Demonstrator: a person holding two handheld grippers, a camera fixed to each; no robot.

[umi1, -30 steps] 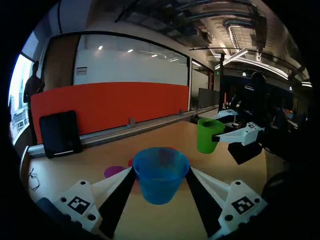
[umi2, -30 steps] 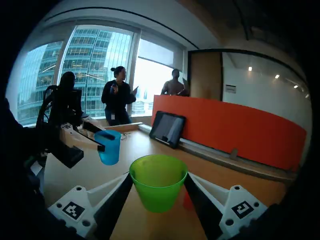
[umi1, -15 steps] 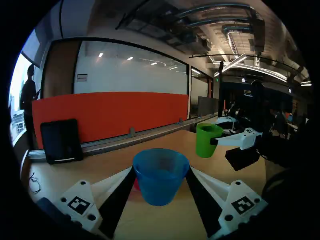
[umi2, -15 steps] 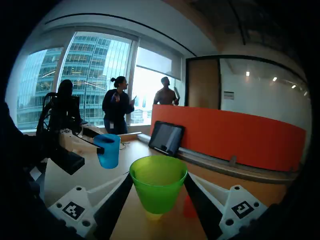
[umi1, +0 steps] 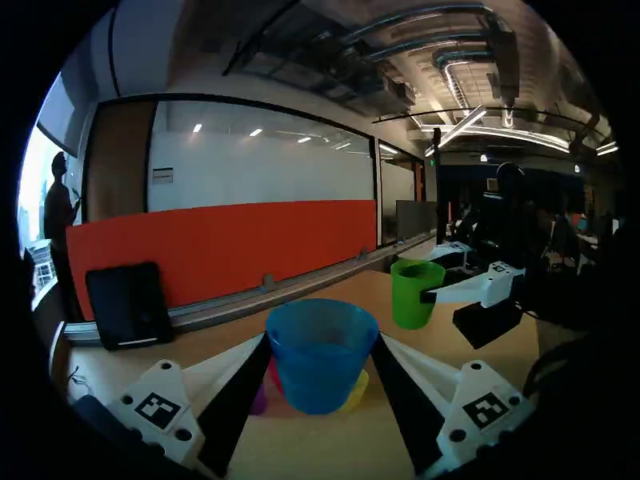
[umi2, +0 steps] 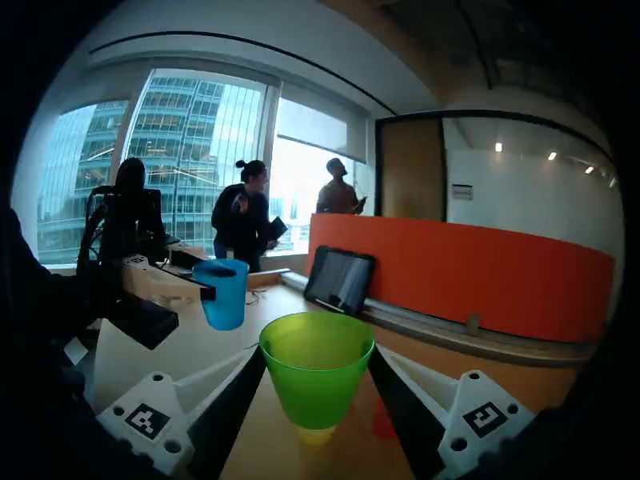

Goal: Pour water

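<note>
Between cups: open air separates blue cup (umi1: 320,356) from green cup (umi1: 414,292).
Below: small coloured pieces (umi1: 356,392) lie on table (umi1: 352,288) under the blue cup.
Far edge: tablet (umi1: 128,306) stands against orange partition (umi1: 224,240), closing that side.

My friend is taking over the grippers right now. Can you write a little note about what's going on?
Left hand-held gripper: shut on the blue cup, upright above the table.
Right hand-held gripper: shut on the green cup, upright, lifted too.
The cups are apart.
Done: both cups picked up.
Left: bring them together and tip one into the other; I can't tell which holds water.
</note>
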